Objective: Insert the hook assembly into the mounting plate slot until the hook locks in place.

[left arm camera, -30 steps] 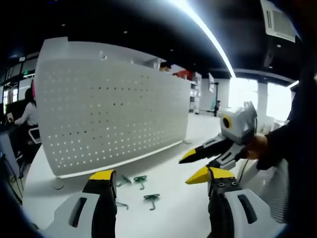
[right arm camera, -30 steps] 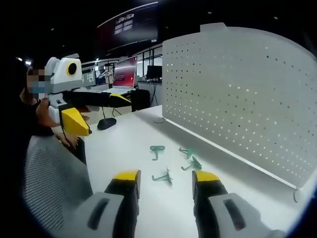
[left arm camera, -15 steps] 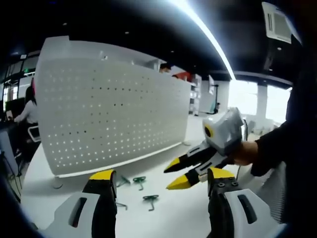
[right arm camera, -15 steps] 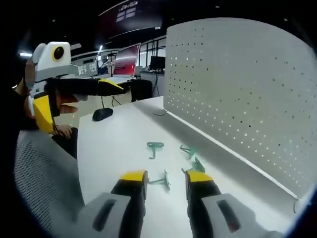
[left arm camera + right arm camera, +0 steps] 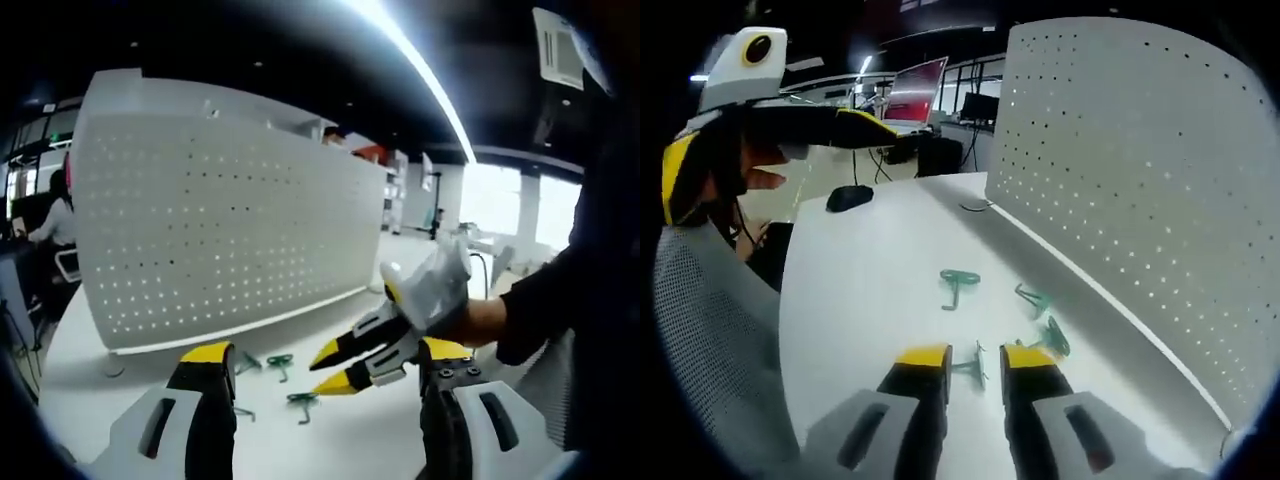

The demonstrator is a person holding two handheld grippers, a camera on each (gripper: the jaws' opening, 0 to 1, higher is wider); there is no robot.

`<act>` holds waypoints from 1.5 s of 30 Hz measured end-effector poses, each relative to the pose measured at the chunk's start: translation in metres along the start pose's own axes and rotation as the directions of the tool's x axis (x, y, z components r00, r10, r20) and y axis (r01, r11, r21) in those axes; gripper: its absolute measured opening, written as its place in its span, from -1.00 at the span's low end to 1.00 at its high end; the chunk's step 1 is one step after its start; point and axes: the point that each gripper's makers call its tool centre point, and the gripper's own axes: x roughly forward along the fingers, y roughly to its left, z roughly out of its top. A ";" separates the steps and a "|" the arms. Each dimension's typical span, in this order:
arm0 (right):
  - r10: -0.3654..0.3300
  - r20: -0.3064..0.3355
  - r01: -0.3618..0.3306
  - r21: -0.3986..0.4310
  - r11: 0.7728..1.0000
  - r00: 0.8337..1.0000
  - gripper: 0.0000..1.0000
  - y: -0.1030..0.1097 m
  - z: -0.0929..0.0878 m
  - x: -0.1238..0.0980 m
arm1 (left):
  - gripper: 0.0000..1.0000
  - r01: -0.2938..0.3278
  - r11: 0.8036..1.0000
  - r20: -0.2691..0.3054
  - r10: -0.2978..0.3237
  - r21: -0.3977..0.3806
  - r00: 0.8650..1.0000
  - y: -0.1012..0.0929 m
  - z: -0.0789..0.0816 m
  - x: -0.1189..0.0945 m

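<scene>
Left gripper view: our left gripper (image 5: 320, 375) hangs w/ jaws wide apart, holding nothing, facing the pegboard (image 5: 220, 230) along the desk's (image 5: 380, 270) far edge. Right gripper (image 5: 340, 365) dips toward the green hooks (image 5: 300, 400), prob. to pick one. Right gripper view: right gripper (image 5: 975, 358), jaws narrowed but apart, straddles a hook (image 5: 972, 366), not yet clamped; two hooks (image 5: 1040, 315) lie nr the board's foot.

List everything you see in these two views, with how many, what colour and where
hooks: four, green, lying on the table before the pegboard
pegboard: one, white, upright at the table's far edge
table: one, white
computer mouse: one, black, far end of the table
laptop: one, red screen, beyond the table
right gripper: yellow-tipped jaws either side of one hook, not closed on it
left gripper: yellow-tipped jaws apart, above the table
</scene>
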 end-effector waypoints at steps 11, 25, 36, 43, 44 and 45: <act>0.000 -0.041 -0.001 -0.034 0.999 0.999 -0.78 -0.001 -0.006 0.016 | 0.51 0.000 1.000 -0.003 0.000 -0.007 1.000 0.002 -0.001 0.000; 0.002 -0.088 -0.012 -0.114 0.993 0.996 -0.92 -0.001 -0.010 0.030 | 0.49 0.001 1.000 0.005 -0.001 -0.026 1.000 0.003 -0.001 -0.001; -0.002 -0.119 -0.015 -0.144 0.989 0.993 -0.99 0.000 -0.016 0.034 | 0.47 0.003 0.999 0.005 -0.003 -0.033 1.000 0.003 -0.001 -0.001; -0.003 -0.129 -0.018 -0.159 0.987 0.992 -1.00 0.000 -0.016 0.037 | 0.45 0.002 0.999 0.012 -0.002 -0.039 1.000 0.004 0.001 -0.002; -0.005 -0.134 -0.018 -0.166 0.986 0.991 -1.00 0.000 -0.017 0.038 | 0.45 0.003 0.999 0.012 -0.002 -0.040 1.000 0.004 0.001 -0.002; -0.006 -0.137 -0.018 -0.170 0.985 0.991 -1.00 0.000 -0.017 0.038 | 0.45 0.002 0.999 0.013 -0.002 -0.041 1.000 0.004 0.001 -0.002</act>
